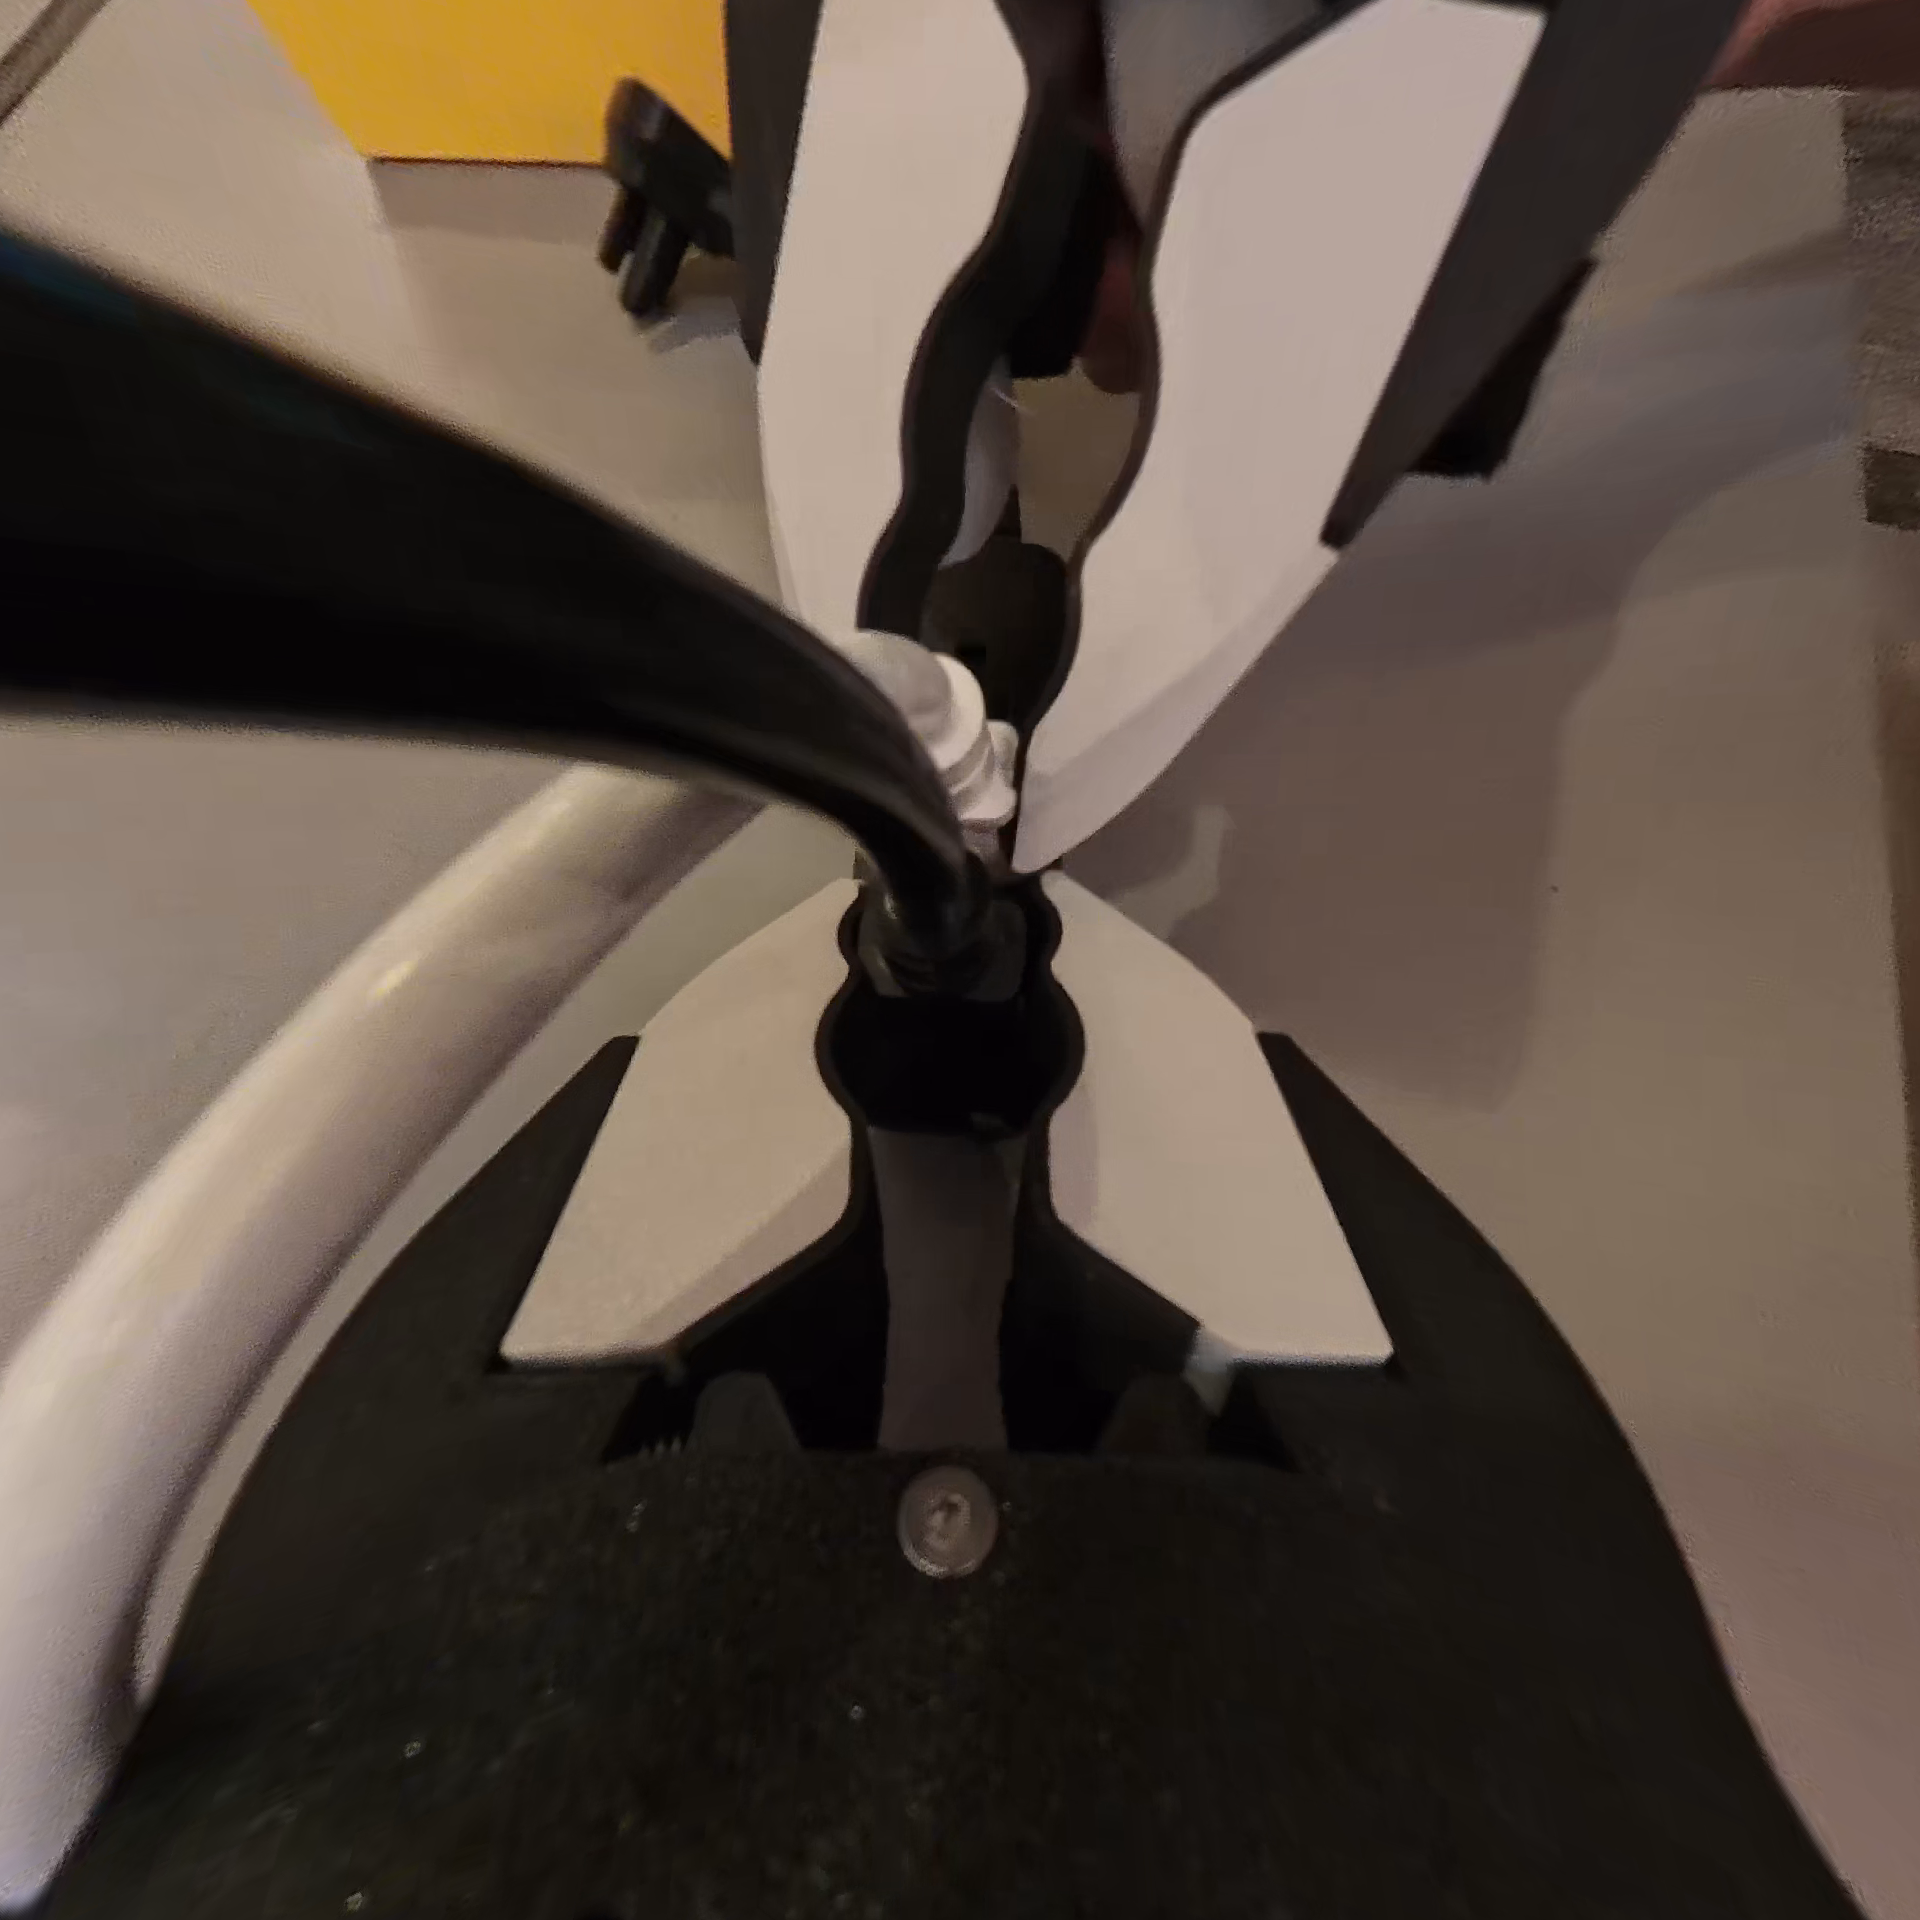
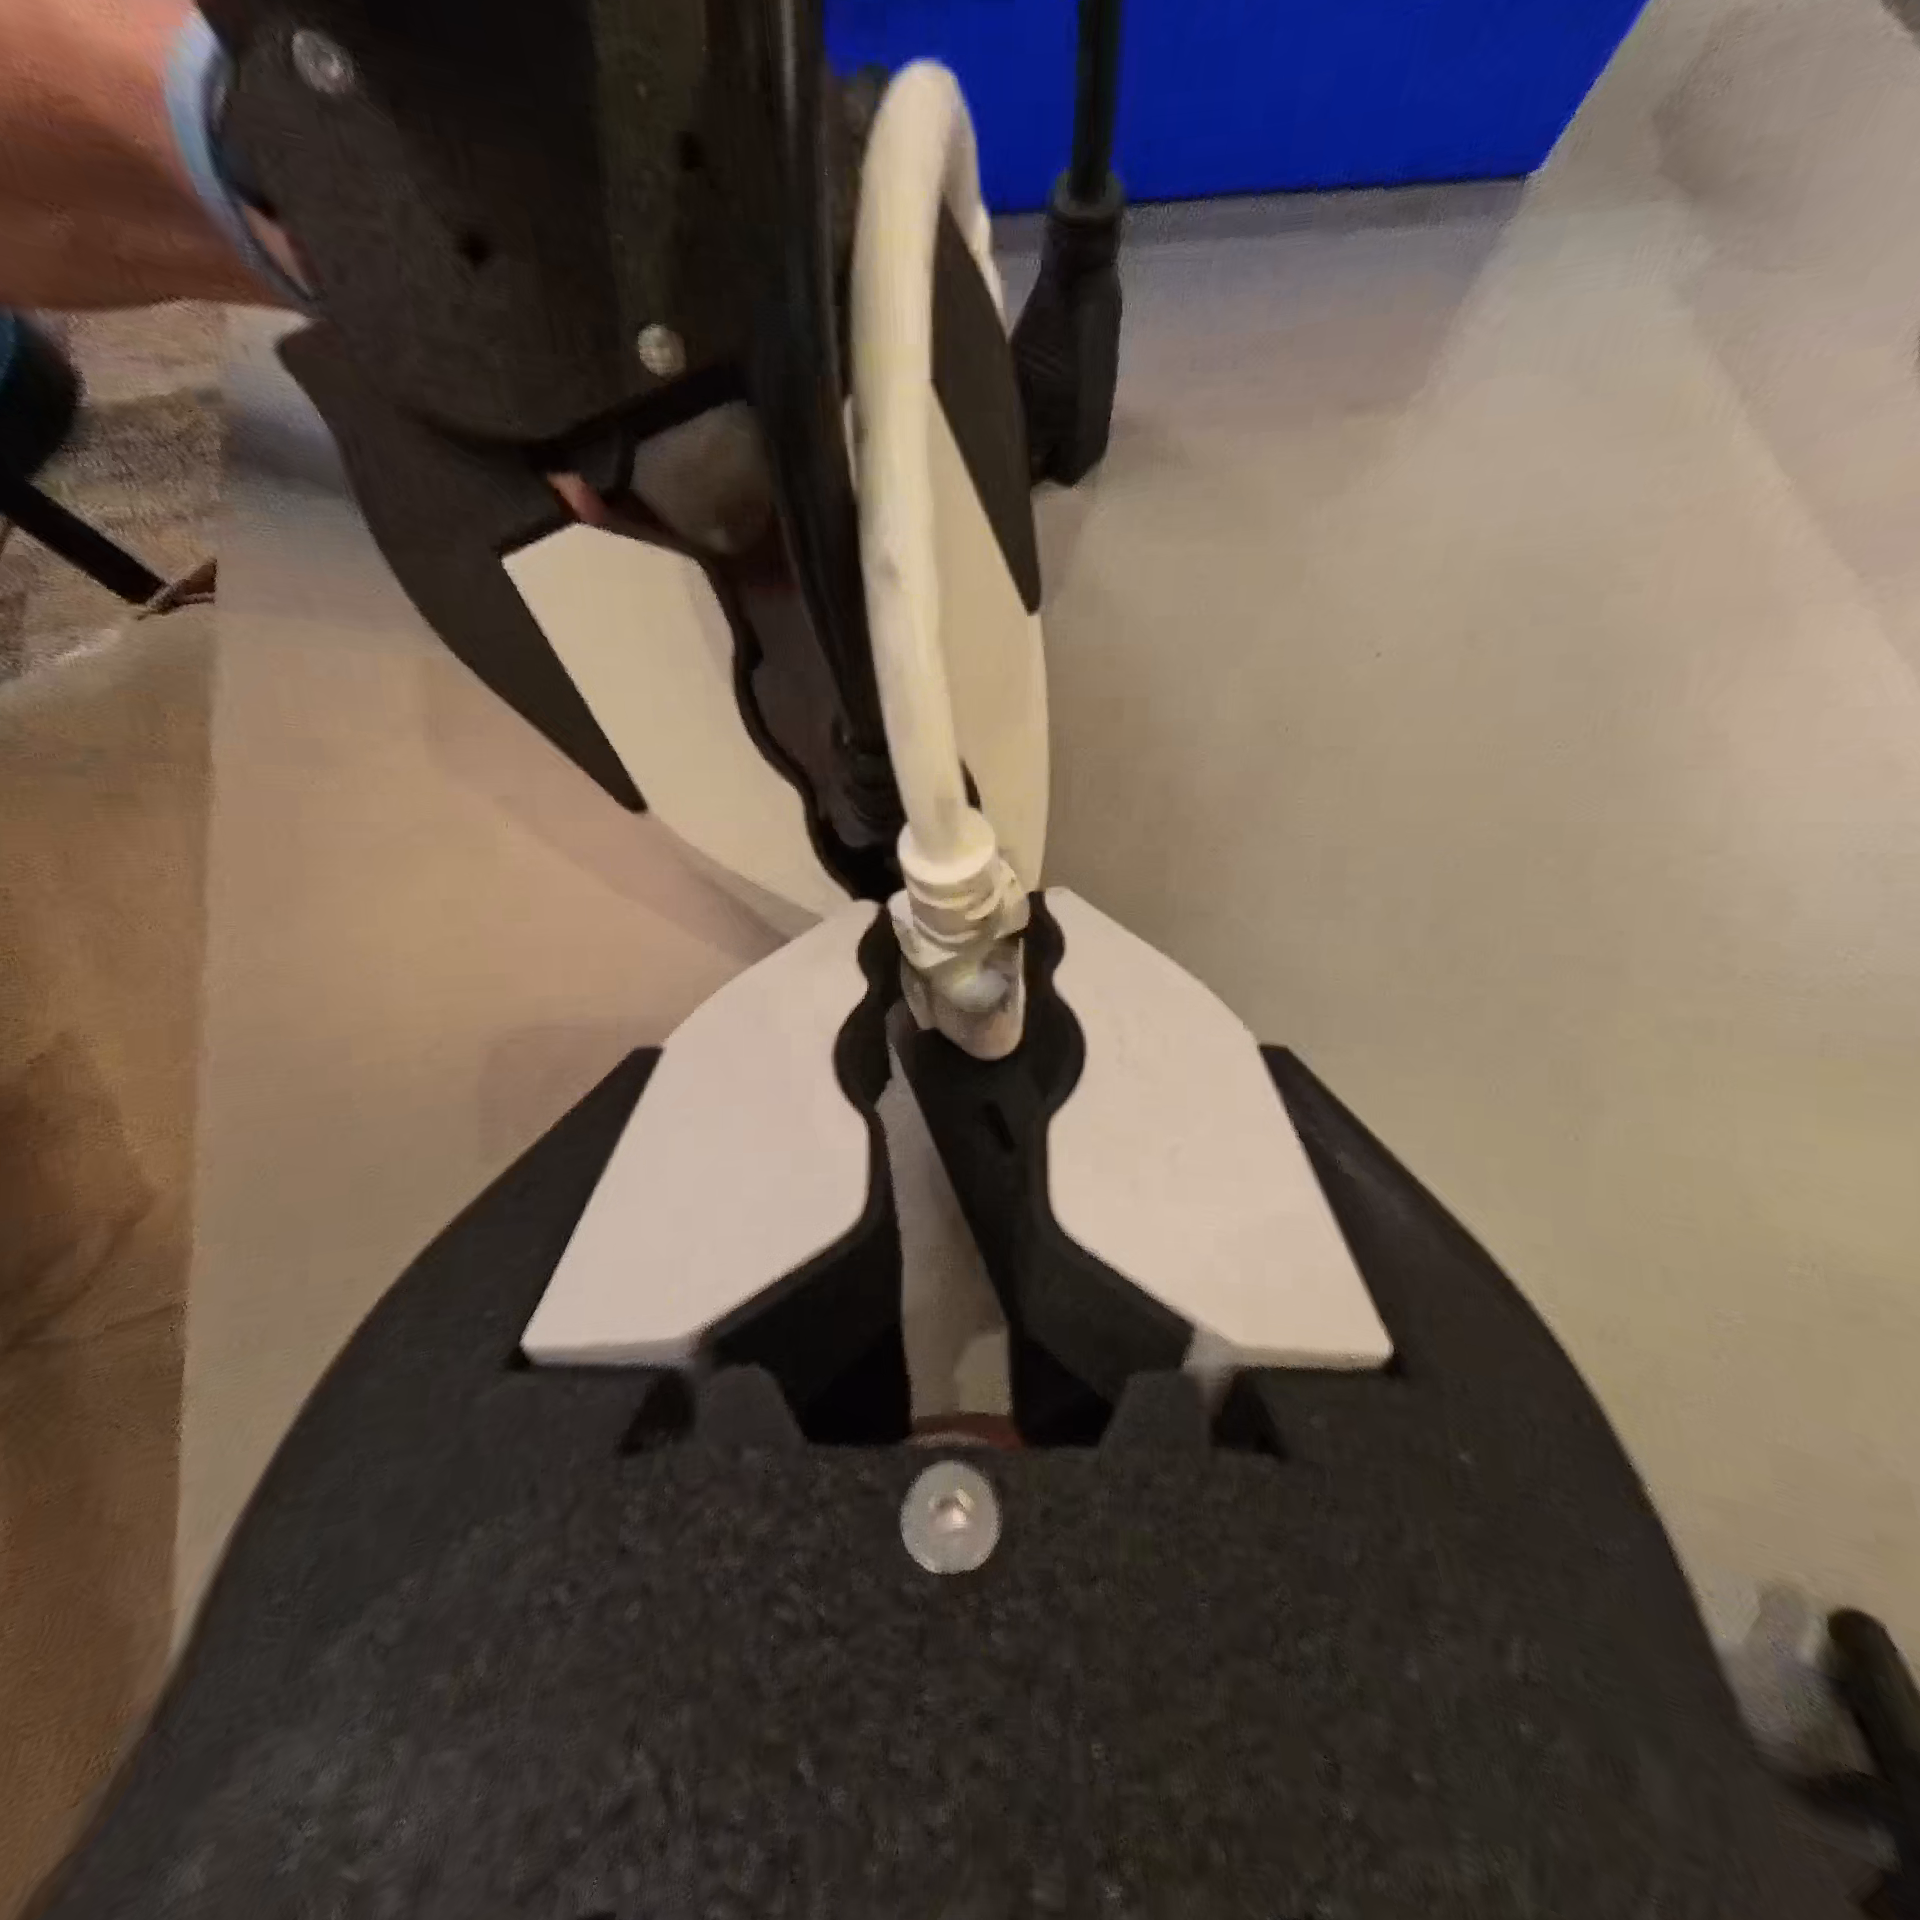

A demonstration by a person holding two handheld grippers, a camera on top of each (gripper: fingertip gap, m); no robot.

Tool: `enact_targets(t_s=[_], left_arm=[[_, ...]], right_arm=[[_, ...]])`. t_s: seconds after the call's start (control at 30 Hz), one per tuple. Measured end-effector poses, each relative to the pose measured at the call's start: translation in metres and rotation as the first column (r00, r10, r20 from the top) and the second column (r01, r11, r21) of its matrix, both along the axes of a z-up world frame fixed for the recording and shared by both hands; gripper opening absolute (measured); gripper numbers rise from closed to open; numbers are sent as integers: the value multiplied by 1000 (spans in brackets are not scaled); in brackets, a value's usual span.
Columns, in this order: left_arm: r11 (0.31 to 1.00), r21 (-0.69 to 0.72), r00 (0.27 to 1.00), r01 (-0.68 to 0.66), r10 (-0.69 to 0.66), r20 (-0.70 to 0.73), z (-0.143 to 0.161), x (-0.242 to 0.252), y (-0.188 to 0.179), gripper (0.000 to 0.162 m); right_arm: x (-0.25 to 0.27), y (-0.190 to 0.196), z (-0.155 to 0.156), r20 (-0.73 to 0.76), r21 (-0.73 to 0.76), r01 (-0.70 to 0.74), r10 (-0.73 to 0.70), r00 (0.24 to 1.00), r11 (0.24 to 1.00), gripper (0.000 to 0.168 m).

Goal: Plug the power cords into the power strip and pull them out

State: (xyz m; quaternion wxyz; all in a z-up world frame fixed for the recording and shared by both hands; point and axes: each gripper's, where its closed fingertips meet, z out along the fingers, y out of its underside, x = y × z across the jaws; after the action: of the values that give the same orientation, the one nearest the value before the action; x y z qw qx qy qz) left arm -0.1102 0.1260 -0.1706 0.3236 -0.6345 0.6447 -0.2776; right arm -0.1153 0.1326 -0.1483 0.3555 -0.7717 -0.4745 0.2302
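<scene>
My left gripper (image 1: 951, 894) is shut on the black plug end (image 1: 951, 961) of a black power cord (image 1: 416, 540), which sweeps off to the left. My right gripper (image 2: 961, 914) is shut on the white plug end (image 2: 961, 961) of a white cord (image 2: 904, 520), which loops up and away. The two grippers meet tip to tip over the pale table (image 2: 1455, 831). The right gripper (image 1: 977, 727) faces me in the left wrist view, and the left gripper (image 2: 862, 862) faces me in the right wrist view. The power strip's body is hidden.
A loose black plug (image 1: 665, 197) lies on the table by a yellow object (image 1: 499, 73); another black plug (image 2: 1075, 343) stands before a blue panel (image 2: 1299, 94). A thick white cable (image 1: 312, 1039) curves at the left. A hand (image 2: 94, 156) holds the left gripper. The tips of both grippers are at nearly the same place. The blue panel (image 2: 1299, 94) is about equally far from each gripper, around 25 cm.
</scene>
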Motion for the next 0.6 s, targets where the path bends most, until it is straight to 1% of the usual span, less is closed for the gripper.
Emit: enact_targets(t_s=[0.1, 0.13, 0.17, 0.23, 0.27, 0.37, 0.4, 0.47, 0.53, 0.57, 0.6], left_arm=[[998, -32, 998, 57, -56, 26, -1, -3, -15, 29], [998, -32, 998, 53, -52, 20, -2, -2, -14, 29], [999, -27, 999, 40, -39, 10, -1, -2, -9, 28], [1000, -25, 1000, 11, -11, 6, 0, 3, -4, 28], [1000, -18, 1000, 0, 0, 4, 0, 4, -2, 27], [998, -43, 999, 46, -45, 28, -1, 0, -13, 28], [998, -47, 999, 41, -40, 19, -1, 1, -11, 28], [999, -34, 1000, 29, -28, 12, -1, 0, -5, 28], [999, -36, 1000, 6, -5, 12, -1, 0, -4, 28], [999, -33, 1000, -10, 10, 4, 0, 0, -1, 27], [999, -40, 1000, -14, 14, 1, 0, -1, 2, 28]], right_arm=[[5, -16, -2, -57, -6, -67, 67, 996, 998, 23], [6, -18, -2, -76, -29, -72, 70, 995, 997, 22], [5, -13, -1, -66, -20, -40, 39, 997, 999, 22], [2, -7, 1, -26, 18, -26, 27, 999, 999, 20], [3, -3, 2, -32, 17, -7, 7, 999, 1000, 21], [6, -14, 1, -108, -4, -43, 42, 993, 999, 22], [7, -15, 1, -148, -41, -38, 31, 988, 998, 22], [6, -8, 2, -158, -40, 11, -18, 987, 999, 21], [3, -6, 3, -216, -69, 17, -31, 976, 997, 20], [0, -2, 5, -269, -113, 41, -70, 961, 993, 20], [-3, 3, 5, -286, -124, 74, -106, 952, 990, 20]])
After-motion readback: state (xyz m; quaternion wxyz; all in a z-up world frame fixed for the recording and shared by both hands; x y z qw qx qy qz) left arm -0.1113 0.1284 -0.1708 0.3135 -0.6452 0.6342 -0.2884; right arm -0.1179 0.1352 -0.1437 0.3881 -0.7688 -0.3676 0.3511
